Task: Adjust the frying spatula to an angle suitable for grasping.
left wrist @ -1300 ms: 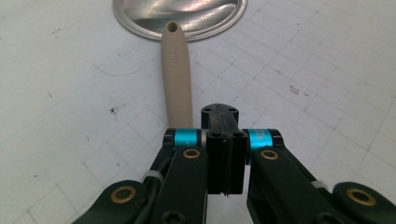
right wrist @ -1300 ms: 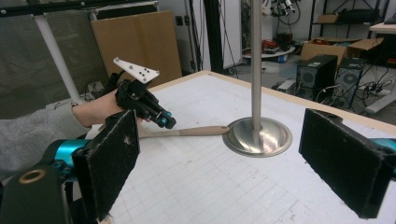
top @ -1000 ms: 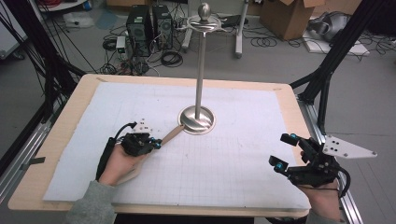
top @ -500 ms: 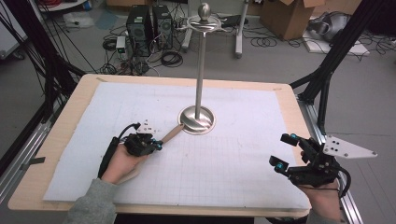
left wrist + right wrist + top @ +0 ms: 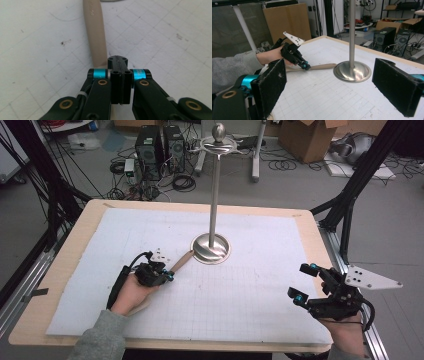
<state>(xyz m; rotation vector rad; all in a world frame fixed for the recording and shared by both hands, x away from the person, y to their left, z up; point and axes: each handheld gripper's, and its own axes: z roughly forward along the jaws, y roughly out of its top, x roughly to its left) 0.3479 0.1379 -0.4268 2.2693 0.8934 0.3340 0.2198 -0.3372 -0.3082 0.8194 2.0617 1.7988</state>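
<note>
High view: left tool (image 5: 169, 277) lies low over the beige handle (image 5: 182, 262).

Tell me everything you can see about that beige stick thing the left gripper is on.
The beige stick is slender, smooth and rounded, matte tan, perhaps wood or plastic; faint lettering near its far end is unreadable. It lies flat on the white gridded mat, angled from the left gripper up toward the metal stand's round base, its far tip at the base's rim. The gripper's shut jaws sit over its near end, apparently pinching it; that end is hidden under them.
</note>
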